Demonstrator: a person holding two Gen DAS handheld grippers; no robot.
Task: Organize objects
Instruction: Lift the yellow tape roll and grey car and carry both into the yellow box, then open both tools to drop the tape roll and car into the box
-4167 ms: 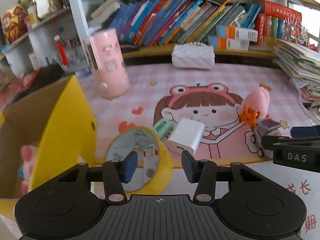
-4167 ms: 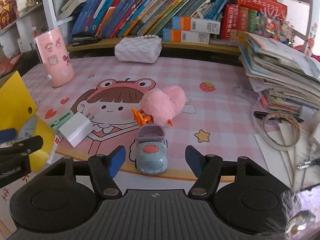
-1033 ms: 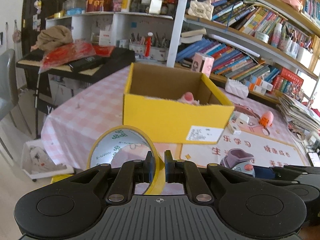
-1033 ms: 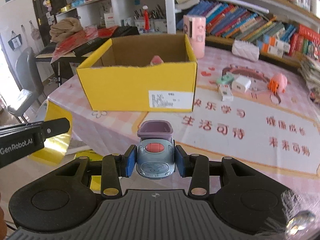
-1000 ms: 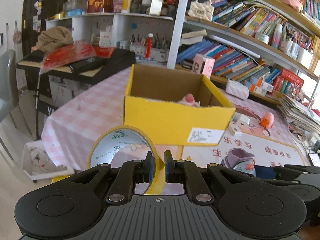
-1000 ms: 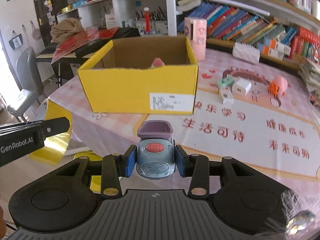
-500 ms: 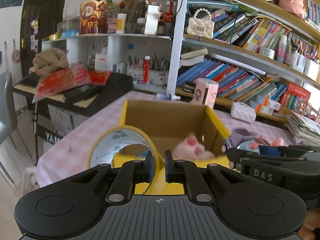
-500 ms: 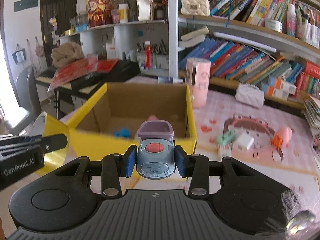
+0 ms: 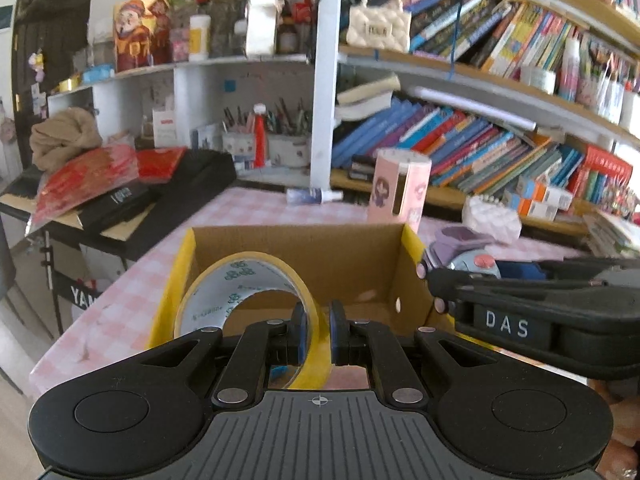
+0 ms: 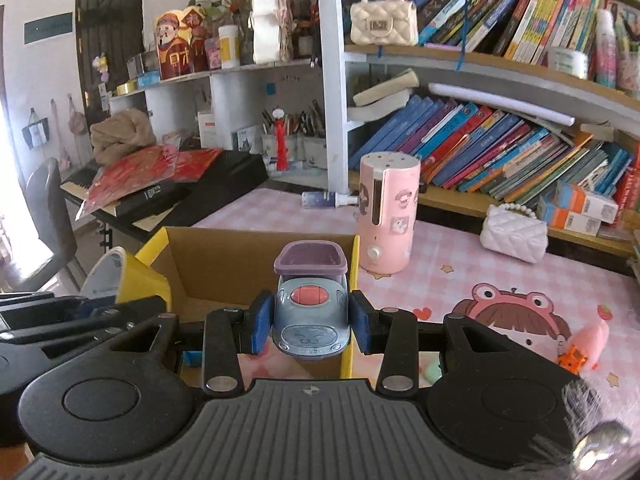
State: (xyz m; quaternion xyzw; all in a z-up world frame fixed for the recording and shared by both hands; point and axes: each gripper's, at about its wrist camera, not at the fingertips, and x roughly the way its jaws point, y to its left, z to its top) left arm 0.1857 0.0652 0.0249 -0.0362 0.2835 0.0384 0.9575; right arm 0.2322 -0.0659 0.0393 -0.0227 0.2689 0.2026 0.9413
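My left gripper is shut on the rim of a yellow tape roll and holds it over the open yellow cardboard box. My right gripper is shut on a grey-blue toy car with a purple top, held above the box's right wall. The car and right gripper also show in the left wrist view, at the box's right edge. The tape roll shows at the left of the right wrist view. The box floor is mostly hidden.
A pink cylinder stands behind the box. A white quilted purse lies by the bookshelf. A pink plush with orange clip lies on the cartoon mat to the right. A black keyboard with red bags lies beyond the table's left edge.
Both grippers have moved forward and up to the box, from in front of it to over its opening. Each still holds its object.
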